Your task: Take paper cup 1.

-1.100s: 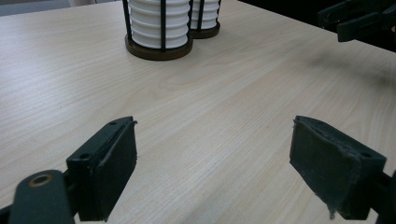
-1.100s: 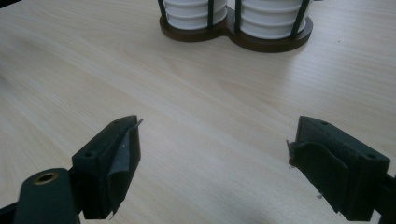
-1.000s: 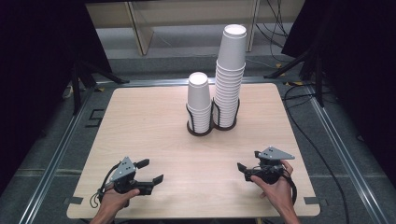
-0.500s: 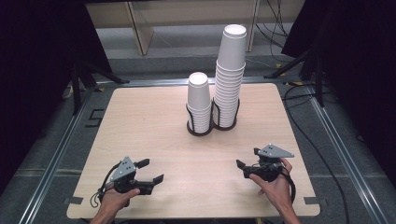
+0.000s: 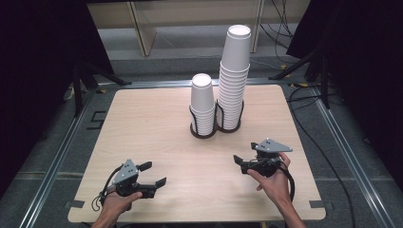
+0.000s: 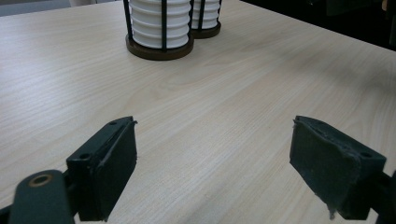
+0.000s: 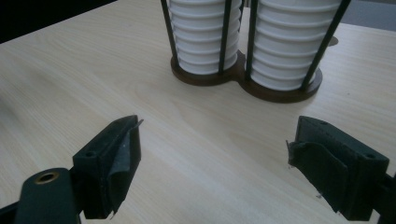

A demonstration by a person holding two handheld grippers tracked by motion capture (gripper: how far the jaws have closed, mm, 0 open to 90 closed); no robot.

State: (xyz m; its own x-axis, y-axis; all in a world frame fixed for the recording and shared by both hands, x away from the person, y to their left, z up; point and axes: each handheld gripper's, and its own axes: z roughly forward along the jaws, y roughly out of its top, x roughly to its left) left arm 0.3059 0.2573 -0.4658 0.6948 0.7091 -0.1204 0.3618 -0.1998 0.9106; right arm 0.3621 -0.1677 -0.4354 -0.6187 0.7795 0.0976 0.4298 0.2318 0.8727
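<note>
White paper cup stacks (image 5: 234, 76) stand tall; right gripper (image 5: 243, 161) and left gripper (image 5: 154, 175), both wide and empty, could topple them.

Light wooden table (image 5: 142, 123) on grey floor (image 5: 347, 142), dark curtains (image 5: 38, 57) around.

The table (image 5: 142, 123) is a pale wood-grain board with rounded corners, occupying the centre of the high view. A dark double-ring cup holder (image 5: 215, 129) stands on it, above centre. The left ring contains the short cup stack (image 5: 202, 102); the right ring contains the tall cup stack (image 5: 234, 76), touching it.
</note>
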